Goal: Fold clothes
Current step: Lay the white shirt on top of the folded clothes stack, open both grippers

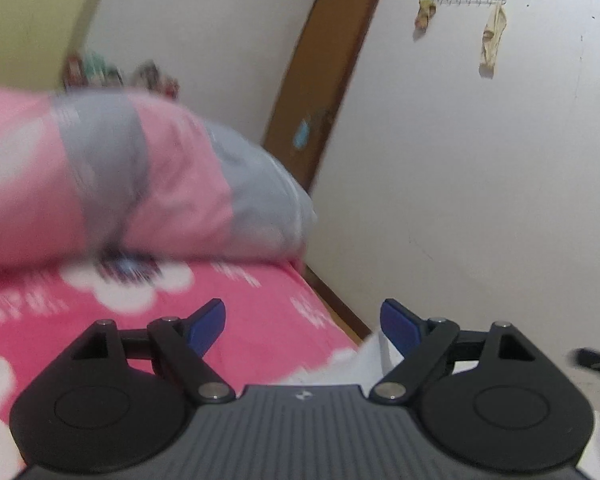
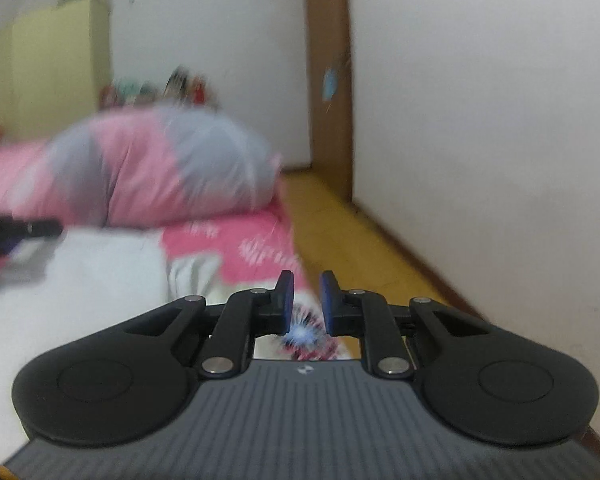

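Right under my nose, my left gripper (image 1: 303,322), blue pads spread wide with nothing between them, hovering over the pink bedsheet (image 1: 236,320) with its white flower print. A corner of white cloth (image 1: 356,364) peeks up just below the gap, near the bed's edge. Over on my other side, my right gripper (image 2: 307,304) has its fingers drawn close, only a narrow slit left; something white and reddish blurs behind that slit, and I can't tell whether the pads are pinching it. The white garment (image 2: 80,280) sprawls across the bed to the left of that gripper, bunched and soft, with the dark shape of my other tool (image 2: 16,230) lying at its far edge. Up ahead, a pink and grey quilt (image 1: 140,176) is heaped at the head of the bed. Everything's smeared with blur. Brown door (image 1: 332,76) beyond, white wall, a hook rack (image 1: 470,0) with rags hanging, and a yellow-green cupboard (image 2: 56,68) in the corner.
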The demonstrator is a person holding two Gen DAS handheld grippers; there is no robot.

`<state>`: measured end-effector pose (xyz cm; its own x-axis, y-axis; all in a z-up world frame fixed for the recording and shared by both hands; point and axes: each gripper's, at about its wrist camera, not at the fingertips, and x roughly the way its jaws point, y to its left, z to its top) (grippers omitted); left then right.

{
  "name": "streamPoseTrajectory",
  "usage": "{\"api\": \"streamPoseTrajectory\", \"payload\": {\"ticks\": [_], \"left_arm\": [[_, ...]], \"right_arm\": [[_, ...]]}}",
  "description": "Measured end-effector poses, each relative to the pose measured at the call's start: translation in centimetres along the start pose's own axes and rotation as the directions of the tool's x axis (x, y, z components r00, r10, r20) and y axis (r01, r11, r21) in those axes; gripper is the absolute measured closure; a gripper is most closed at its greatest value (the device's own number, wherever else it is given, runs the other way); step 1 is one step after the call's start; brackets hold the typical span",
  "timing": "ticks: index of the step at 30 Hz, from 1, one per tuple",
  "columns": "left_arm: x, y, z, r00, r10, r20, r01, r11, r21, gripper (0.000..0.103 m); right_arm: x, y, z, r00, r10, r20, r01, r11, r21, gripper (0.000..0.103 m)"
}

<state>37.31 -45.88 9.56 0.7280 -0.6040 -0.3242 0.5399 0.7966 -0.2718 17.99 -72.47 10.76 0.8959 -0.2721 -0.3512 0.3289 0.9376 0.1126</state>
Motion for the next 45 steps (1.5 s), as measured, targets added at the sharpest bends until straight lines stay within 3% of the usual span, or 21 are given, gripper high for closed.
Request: {"api": "streamPoseTrajectory", "payload": {"ticks": [3, 6, 9, 13, 17, 24, 30, 34, 37, 41, 45], "left_arm": [[-4.0, -1.0, -0.2, 1.0, -0.015, 0.025, 0.013, 0.997, 0.077, 0.017], [-8.3, -2.1, -0.9, 0.998, -0.054, 0.044, 0.046, 0.983, 0.176, 0.017], [-13.2, -4.4, -3.6, 0.989, -0.144, 0.021, 0.127, 0.926, 0.354, 0.016], [-16.5, -7.6, -6.8, 0.971, -0.24, -0.01, 0.213, 0.839, 0.501, 0.014], [-16.8, -10.4, -9.1, 0.969, -0.243, -0.049, 0.227, 0.789, 0.571, 0.014], [-15.4, -10.7, -9.7, 0.956, -0.277, -0.094, 0.285, 0.807, 0.517, 0.014], [-15.3, -11.1, -10.7, 0.958, -0.272, -0.087, 0.279, 0.821, 0.499, 0.014], [-14.7, -11.2, -11.4, 0.957, -0.28, -0.075, 0.281, 0.829, 0.483, 0.013], [-13.8, -11.1, -11.7, 0.953, -0.297, -0.064, 0.292, 0.836, 0.466, 0.012], [-13.1, -10.5, -11.9, 0.947, -0.318, -0.054, 0.307, 0.84, 0.447, 0.011], [-13.0, -9.6, -11.7, 0.946, -0.325, -0.018, 0.305, 0.866, 0.397, 0.011]], "right_arm": [[-4.4, -1.8, -0.4, 0.995, -0.012, 0.096, 0.006, 0.998, 0.064, 0.09], [-9.5, -1.7, -2.9, 0.986, 0.032, 0.165, -0.044, 0.997, 0.069, 0.09], [-13.4, -0.4, -5.9, 0.976, 0.073, 0.203, -0.077, 0.997, 0.013, 0.09], [-14.2, 1.2, -7.7, 0.975, 0.13, 0.178, -0.124, 0.991, -0.046, 0.09], [-12.6, 1.6, -8.1, 0.991, 0.105, 0.077, -0.101, 0.994, -0.048, 0.09], [-12.3, 0.7, -7.3, 1.0, -0.03, 0.0, 0.03, 0.999, -0.016, 0.09], [-8.9, 4.0, -4.9, 0.996, 0.093, -0.013, -0.094, 0.982, -0.166, 0.09], [-3.9, 2.9, -4.6, 0.992, 0.053, -0.112, -0.071, 0.985, -0.159, 0.088], [-3.6, 0.7, -3.4, 0.997, -0.025, -0.079, 0.019, 0.997, -0.074, 0.088], [-6.2, -0.8, -3.2, 1.0, -0.006, -0.004, 0.006, 1.0, 0.017, 0.088], [-8.9, -0.3, -4.0, 0.997, 0.064, 0.037, -0.066, 0.996, 0.054, 0.088]]}}
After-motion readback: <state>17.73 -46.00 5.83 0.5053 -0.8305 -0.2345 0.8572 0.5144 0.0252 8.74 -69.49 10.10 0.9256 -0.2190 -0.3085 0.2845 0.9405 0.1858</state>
